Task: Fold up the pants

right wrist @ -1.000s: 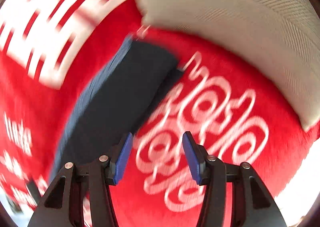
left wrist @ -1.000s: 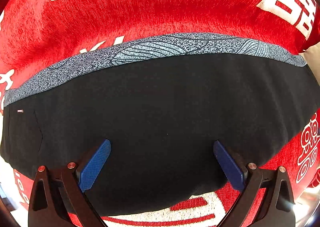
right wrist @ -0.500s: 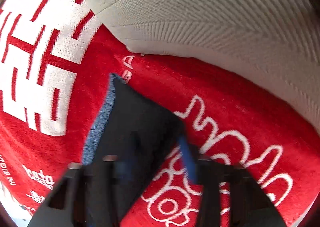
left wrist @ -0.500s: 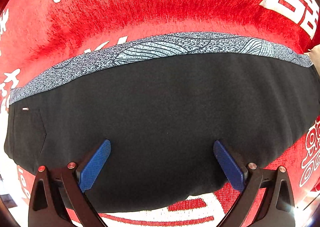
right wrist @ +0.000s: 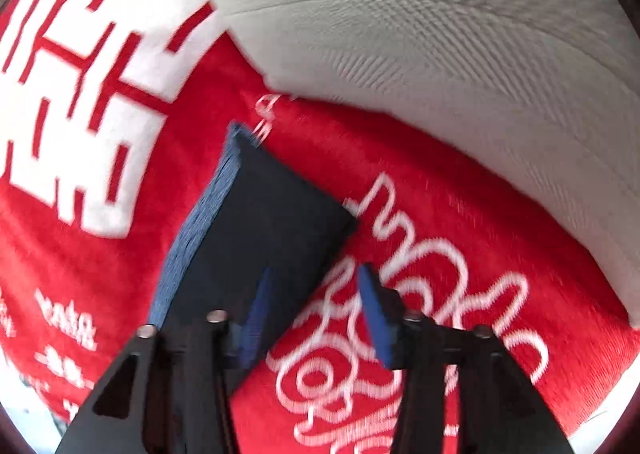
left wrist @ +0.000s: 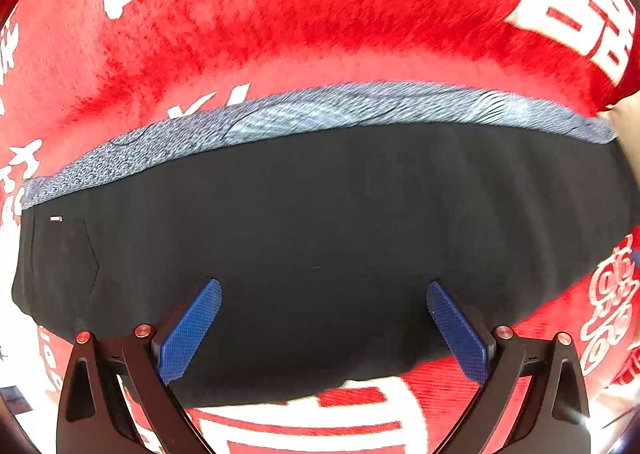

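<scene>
Now, pants [left wrist: 320,238] lie flat on red blanket [left wrist: 304,22], already folded to long black band, grey patterned strip [left wrist: 320,110] along far edge, 12 o'clock side. Left gripper [left wrist: 324,318] hovers over near edge, jaws spread wide, holding nothing. Right gripper [right wrist: 312,310] at pants' end, jaws spread, left finger over cloth, right over blanket. White pillow [right wrist: 440,34] at 1 o'clock. Likely step: next fold, end over end. Next move calls for closing on end corners, lifting together, keeping layers aligned.
</scene>
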{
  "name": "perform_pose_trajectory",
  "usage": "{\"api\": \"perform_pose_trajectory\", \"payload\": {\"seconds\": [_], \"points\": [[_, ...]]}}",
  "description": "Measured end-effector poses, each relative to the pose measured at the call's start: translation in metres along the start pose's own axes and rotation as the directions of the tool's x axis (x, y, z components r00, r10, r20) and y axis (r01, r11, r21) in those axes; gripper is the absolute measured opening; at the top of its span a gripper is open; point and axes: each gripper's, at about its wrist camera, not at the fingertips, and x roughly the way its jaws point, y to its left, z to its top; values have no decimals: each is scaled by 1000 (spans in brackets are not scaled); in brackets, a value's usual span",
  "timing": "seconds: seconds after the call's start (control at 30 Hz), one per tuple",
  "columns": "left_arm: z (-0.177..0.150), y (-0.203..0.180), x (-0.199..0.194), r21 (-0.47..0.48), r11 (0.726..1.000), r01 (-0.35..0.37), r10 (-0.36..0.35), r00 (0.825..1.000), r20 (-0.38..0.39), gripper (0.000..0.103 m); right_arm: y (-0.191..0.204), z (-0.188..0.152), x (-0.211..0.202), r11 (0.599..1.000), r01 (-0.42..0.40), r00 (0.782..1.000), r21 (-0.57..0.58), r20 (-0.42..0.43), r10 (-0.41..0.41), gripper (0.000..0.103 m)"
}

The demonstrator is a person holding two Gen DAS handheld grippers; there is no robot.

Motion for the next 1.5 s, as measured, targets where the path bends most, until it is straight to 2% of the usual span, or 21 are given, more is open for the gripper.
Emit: {"api": "perform_pose_trajectory", "payload": {"seconds": [0.13, 0.2, 0.37, 0.5, 0.77, 0.83, 0.87, 0.9, 0.93, 0.97, 1.03, 1.1, 1.17, 1.2, 1.27, 1.3, 1.37, 1.5], "points": [[2, -21, -13, 16, 999, 42, -42, 999, 18, 103, -7, -27, 1, 996, -83, 995, 39, -50, 85, 53], [3, -36, -14, 28, 998, 61, -61, 998, 21, 103, -10, -40, 4, 991, -124, 991, 54, -45, 126, 53], [10, -64, -7, 31, 996, 86, -87, 996, 26, 103, -13, -47, 22, 977, -193, 980, 87, -38, 197, 53], [11, -77, 17, 32, 997, 73, -72, 997, -13, 103, -14, -45, 26, 965, -246, 969, 92, 3, 247, 53], [10, -77, 21, 51, 996, 78, -79, 997, 14, 103, -3, -22, 46, 945, -317, 946, 77, 102, 309, 53], [15, -77, 16, 44, 994, 96, -96, 995, 0, 101, 1, -15, 50, 945, -316, 947, 80, 86, 309, 54], [19, -77, 9, 30, 994, 105, -106, 994, 14, 95, 3, -12, 51, 949, -302, 953, 94, 60, 297, 49], [25, -78, 0, 17, 993, 117, -118, 992, 41, 95, 3, -8, 52, 958, -267, 964, 105, 31, 265, 29], [30, -79, -8, 9, 992, 127, -128, 990, 68, 95, 3, -4, 50, 967, -230, 973, 106, 11, 231, 18], [35, -82, -14, 6, 991, 135, -135, 987, 89, 94, 4, -2, 49, 972, -216, 976, 98, -8, 217, 16], [44, -89, -18, 9, 989, 150, -150, 982, 115, 88, 18, -2, 39, 984, -179, 984, 13, -11, 179, 15], [45, -100, -5, 21, 986, 166, -167, 981, 96, 86, 39, -3, 28, 985, -144, 989, -97, 14, 146, 14], [35, -111, 16, 34, 985, 168, -170, 983, 68, 86, 55, -6, 20, 977, -129, 990, -171, 36, 137, 14], [25, -116, 28, 50, 988, 145, -149, 986, 76, 86, 60, -6, 17, 973, -127, 990, -193, 42, 137, 14], [12, -123, 28, 109, 990, 92, -111, 975, 192, 87, 68, -9, 16, 966, -135, 989, -221, 28, 145, 13], [9, -121, 28, 99, 990, 100, -120, 970, 213, 86, 73, -11, 14, 961, -118, 991, -251, 36, 131, 13], [10, -114, 29, 73, 987, 141, -154, 964, 217, 86, 81, -14, 10, 952, -103, 991, -290, 48, 122, 13], [4, -108, 30, 94, 983, 158, -177, 954, 243, 86, 107, -25, 2, 911, -56, 993, -408, 68, 91, 13]]}}
